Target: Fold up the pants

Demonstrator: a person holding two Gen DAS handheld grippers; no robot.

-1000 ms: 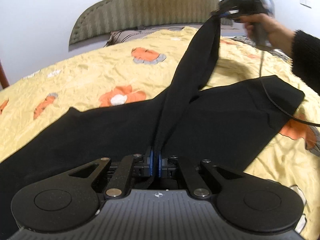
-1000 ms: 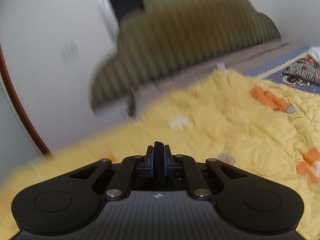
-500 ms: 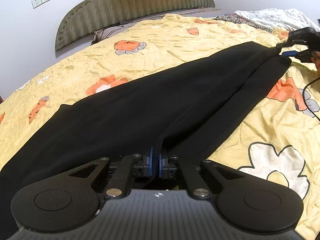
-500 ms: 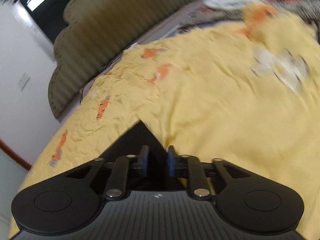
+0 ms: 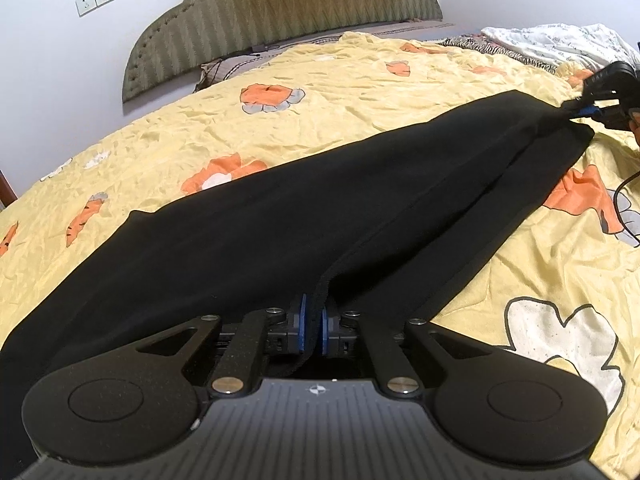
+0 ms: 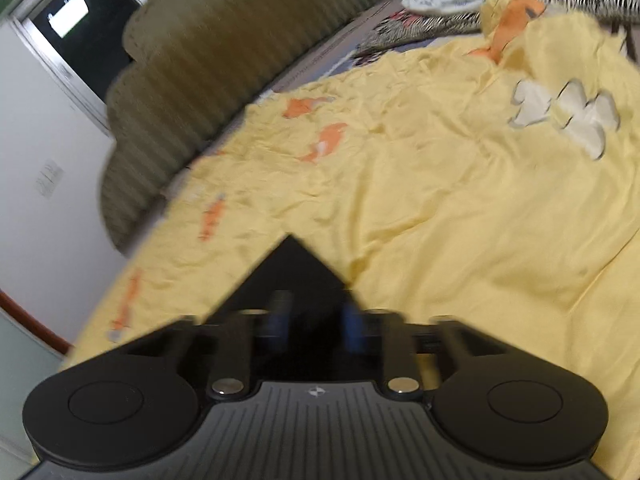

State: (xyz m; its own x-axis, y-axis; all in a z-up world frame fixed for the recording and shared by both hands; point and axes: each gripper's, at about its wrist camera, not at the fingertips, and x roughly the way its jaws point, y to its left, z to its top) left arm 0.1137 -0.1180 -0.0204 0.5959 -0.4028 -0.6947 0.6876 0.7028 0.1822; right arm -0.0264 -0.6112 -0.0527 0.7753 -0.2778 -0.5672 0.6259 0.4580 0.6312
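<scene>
A small round emblem is showing on the ribbed body at the bottom centre of each wrist view. The print on the white cloth at the upper right of the left view is too small to read.

The left gripper is pinching narrowly on a raised edge of the black pants, with the fabric standing up between its blue pads. From there the pants are lying flat and stretching diagonally toward the upper right of the frame, across the yellow flowered bedspread.

At the far right edge of the left view, the right gripper is sitting at the far corner of the pants, where the cloth is drawing up to a point. In its own blurred view the right gripper is showing its pads standing apart, with a black corner of the pants lying between and ahead of them; whether they are pressing the cloth cannot be told
</scene>
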